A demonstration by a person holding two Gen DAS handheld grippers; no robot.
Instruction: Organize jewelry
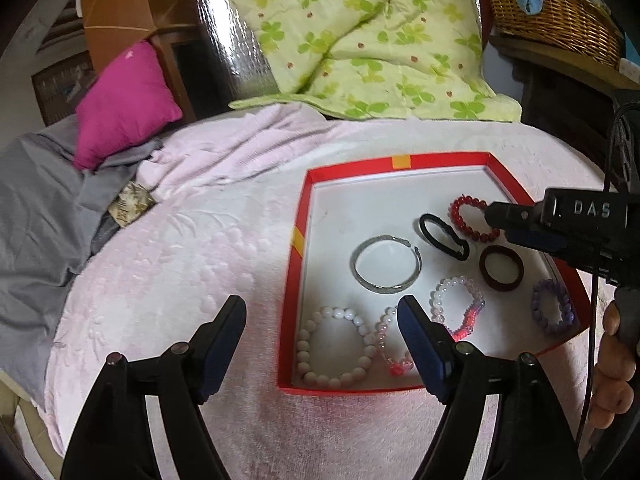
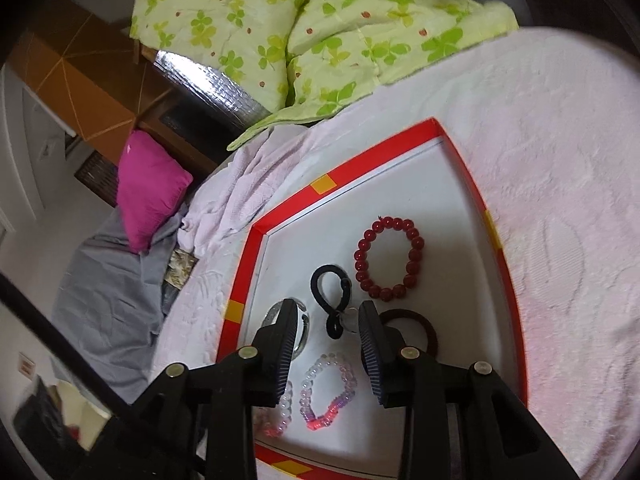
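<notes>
Box lid [image 1: 298, 280]: lying open-side up on the pink bedspread [image 1: 180, 248], red rim showing around a white floor.
Jewelry: resting loose inside the lid, pieces lying apart or just beside one another.
Far side: red bead bracelet [image 2: 388, 258] sitting next to a black hair tie [image 2: 330, 300]; dark maroon hair band [image 1: 501, 268] lying just beside them.
Middle: silver bangle [image 1: 386, 262] lying flat, its open gap facing the black hair tie.
Near side: white bead bracelet [image 1: 335, 346], small pink bracelet [image 1: 390, 350], clear-and-pink bead bracelet [image 2: 329, 392] and purple bead bracelet [image 1: 553, 306] lining up along the near rim.
Left gripper [image 1: 322, 312]: hovering over the lid's near left corner, fingers [image 1: 420, 344] spread wide and gripping nothing.
Right gripper [image 2: 328, 320]: hanging above the black hair tie, fingers parted on either side of it, gripping nothing.
Surroundings: magenta cushion [image 1: 126, 100] and green clover-print quilt [image 1: 360, 32] lying beyond the bedspread.
</notes>
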